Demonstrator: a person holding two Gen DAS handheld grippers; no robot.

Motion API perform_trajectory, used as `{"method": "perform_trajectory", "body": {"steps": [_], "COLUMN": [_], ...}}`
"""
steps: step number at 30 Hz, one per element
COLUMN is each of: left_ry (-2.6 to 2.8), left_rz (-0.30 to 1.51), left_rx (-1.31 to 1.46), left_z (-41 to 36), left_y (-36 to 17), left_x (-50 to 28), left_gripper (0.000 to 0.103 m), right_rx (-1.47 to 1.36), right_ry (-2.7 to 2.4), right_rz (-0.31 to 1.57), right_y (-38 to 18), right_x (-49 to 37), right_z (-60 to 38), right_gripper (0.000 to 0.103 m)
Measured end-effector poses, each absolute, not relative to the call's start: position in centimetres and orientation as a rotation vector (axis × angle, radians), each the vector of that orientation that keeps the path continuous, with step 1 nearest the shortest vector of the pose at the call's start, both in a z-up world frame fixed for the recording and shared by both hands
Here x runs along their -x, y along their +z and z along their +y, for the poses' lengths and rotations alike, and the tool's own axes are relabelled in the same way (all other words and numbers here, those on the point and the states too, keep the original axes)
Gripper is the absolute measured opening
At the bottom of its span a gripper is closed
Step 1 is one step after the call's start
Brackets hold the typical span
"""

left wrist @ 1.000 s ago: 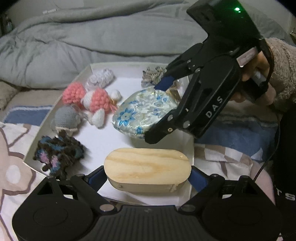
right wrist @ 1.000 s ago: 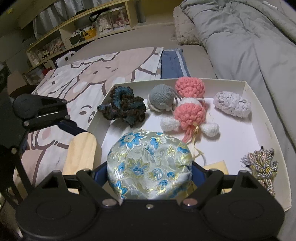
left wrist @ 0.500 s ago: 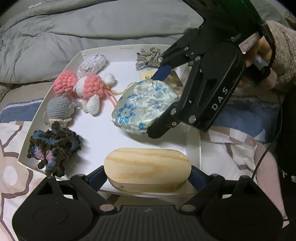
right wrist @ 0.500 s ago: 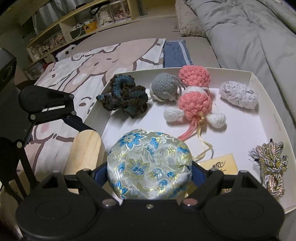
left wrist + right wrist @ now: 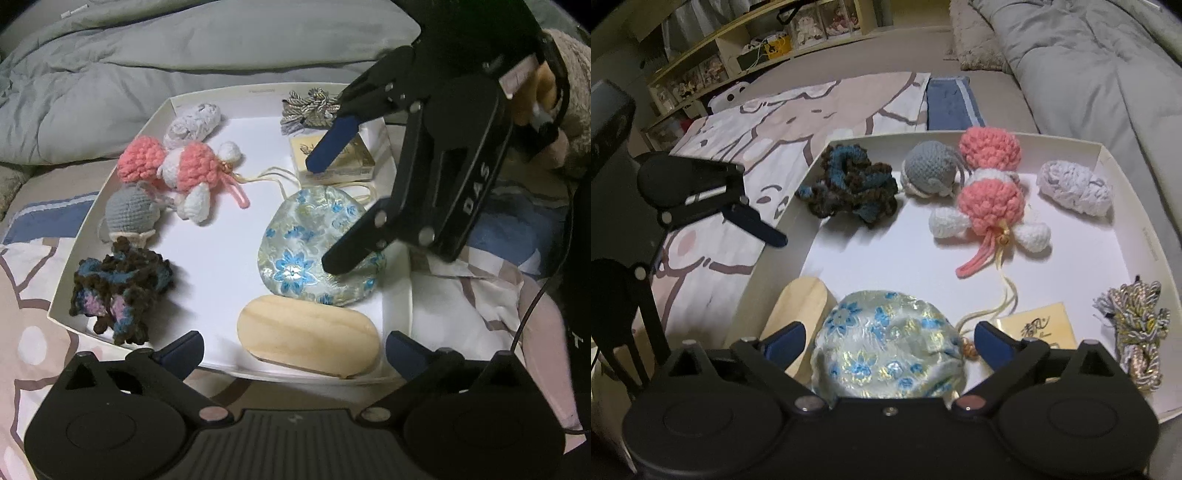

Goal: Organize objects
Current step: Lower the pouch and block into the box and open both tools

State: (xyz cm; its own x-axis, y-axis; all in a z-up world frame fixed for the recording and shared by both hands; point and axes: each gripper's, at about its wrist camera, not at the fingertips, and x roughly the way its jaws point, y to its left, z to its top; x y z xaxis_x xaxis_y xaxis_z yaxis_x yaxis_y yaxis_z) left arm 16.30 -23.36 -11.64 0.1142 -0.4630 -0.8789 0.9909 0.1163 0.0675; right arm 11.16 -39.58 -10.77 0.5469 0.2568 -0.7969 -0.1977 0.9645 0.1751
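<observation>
A white shallow box [image 5: 122, 192] [image 5: 1123, 192] lies on the bed. In it a wooden oval case [image 5: 308, 341] [image 5: 798, 306] lies at the near edge, beside a blue-flowered brocade pouch [image 5: 317, 251] [image 5: 886, 350]. My left gripper [image 5: 295, 349] is open, its fingers apart either side of the wooden case. My right gripper [image 5: 890, 341] [image 5: 327, 214] is open over the pouch, which lies loose on the box floor between its fingers.
The box also holds a brown-blue crochet piece [image 5: 118, 291], a grey crochet ball [image 5: 131, 214], a pink-white crochet toy [image 5: 184, 170], a white knit roll [image 5: 192, 123], a gold card box [image 5: 334, 158] and a braided cord bundle [image 5: 310, 109]. A grey duvet [image 5: 184, 48] lies behind.
Both grippers have opened. The wooden case and the pouch now lie released in the box. Both grippers have pulled back slightly.
</observation>
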Motion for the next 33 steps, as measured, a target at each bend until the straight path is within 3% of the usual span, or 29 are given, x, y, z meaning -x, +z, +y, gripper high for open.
{"method": "perform_trajectory", "body": {"steps": [15,33], "left_ry": [-1.171,-0.671], "left_rz": [0.783,0.672], "left_rx": [-0.679,-0.275], "left_z": [-21.5,-15.6], "left_y": [-6.7,1.7], "left_x": [-14.5,-7.7], "left_gripper": [0.103,0.103], "right_rx": [-0.067,-0.115], "right_ry": [0.199,0.019], "right_rz": [0.865,0.773], "right_y": [-5.0,0.8], "right_x": [-9.1,-1.9], "right_z": [-40.1,-38.8], "right_gripper": [0.099,0.101]}}
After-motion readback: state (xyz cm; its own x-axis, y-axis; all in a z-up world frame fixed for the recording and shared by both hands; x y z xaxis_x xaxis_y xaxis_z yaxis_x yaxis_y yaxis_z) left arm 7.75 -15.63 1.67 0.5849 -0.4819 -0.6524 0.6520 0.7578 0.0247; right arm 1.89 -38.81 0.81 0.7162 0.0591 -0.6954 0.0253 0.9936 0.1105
